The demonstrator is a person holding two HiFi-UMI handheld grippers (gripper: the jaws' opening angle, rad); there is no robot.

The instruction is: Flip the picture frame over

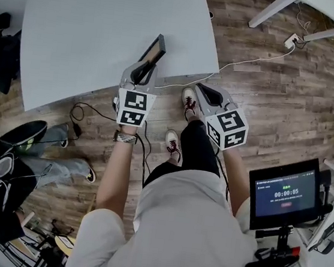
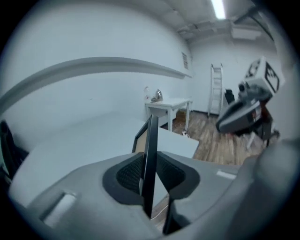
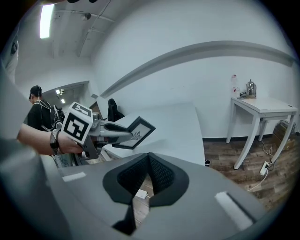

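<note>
Here, one frame, clamped edge-on by the left tool; the closed, empty right tool's view alone shows its white face.

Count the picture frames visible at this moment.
1. The picture frame is clamped on edge in the left gripper, held up over the near edge of the grey table. No other shows, though the table's far end is cut off from view.
</note>
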